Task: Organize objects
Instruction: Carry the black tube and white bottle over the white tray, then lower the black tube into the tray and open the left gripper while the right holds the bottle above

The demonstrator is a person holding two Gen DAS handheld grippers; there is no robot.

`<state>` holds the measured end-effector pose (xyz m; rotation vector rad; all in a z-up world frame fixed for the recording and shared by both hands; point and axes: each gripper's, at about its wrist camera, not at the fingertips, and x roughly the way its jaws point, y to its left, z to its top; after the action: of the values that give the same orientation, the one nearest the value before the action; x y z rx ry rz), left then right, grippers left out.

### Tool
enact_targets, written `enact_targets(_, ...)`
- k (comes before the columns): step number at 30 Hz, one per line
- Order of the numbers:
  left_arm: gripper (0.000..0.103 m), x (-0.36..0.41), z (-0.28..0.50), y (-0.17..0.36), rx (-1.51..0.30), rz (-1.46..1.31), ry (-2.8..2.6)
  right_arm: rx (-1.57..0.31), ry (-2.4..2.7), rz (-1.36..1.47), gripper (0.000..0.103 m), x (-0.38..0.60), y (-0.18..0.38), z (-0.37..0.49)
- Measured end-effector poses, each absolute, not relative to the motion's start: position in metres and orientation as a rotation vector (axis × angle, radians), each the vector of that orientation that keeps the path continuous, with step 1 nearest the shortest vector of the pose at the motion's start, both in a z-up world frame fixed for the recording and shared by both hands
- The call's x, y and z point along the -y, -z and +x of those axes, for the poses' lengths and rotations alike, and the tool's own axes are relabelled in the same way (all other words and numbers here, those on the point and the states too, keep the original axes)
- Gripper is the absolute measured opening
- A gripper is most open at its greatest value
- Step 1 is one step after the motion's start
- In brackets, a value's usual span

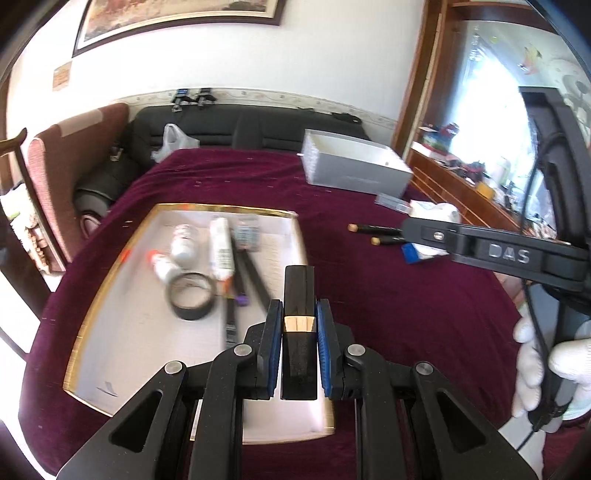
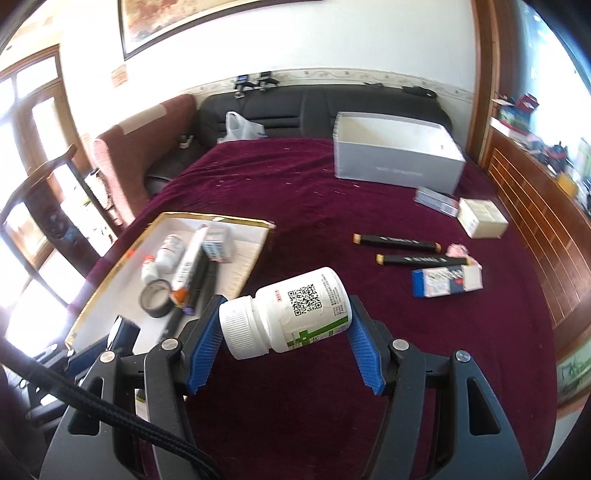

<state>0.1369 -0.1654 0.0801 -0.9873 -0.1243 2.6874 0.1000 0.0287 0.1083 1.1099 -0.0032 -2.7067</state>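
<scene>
Left tool grips black marker; right tool clamps white bottle.

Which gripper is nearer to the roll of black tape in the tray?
Left. The left gripper, shut on a black marker, hangs over the tray beside the roll of black tape. The right gripper, holding a white bottle, is outside the tray.

1. White wall with a big dark-framed painting hung up high, plus a patterned border strip lower down.
2. Black leather sofa sits against that wall — a white plastic bag is on it.
3. A reddish upholstered chair stands to the left.
4. Deep maroon cloth covers the table.
5. Wooden-framed windows on the left, bright daylight pouring in.
</scene>
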Motion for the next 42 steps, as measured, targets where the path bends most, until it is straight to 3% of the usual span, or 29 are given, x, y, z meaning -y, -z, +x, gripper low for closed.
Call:
enact_targets(17,0.015,0.278,0.094,-0.043,0.095,-1.135,-2.869,-0.105,2.479,1.152,0.064,0.061,-0.076,0.080)
enact_targets(37,0.015,0.296,0.042,-0.001,0.075,-1.306,-2.762,-0.203,2.201,1.251,0.064,0.146,-0.006,0.069)
enact_targets(42,0.014,0.292,0.033,-0.001,0.050,-1.323,-2.737,-0.304,2.179,1.221,0.064,0.162,0.000,0.082)
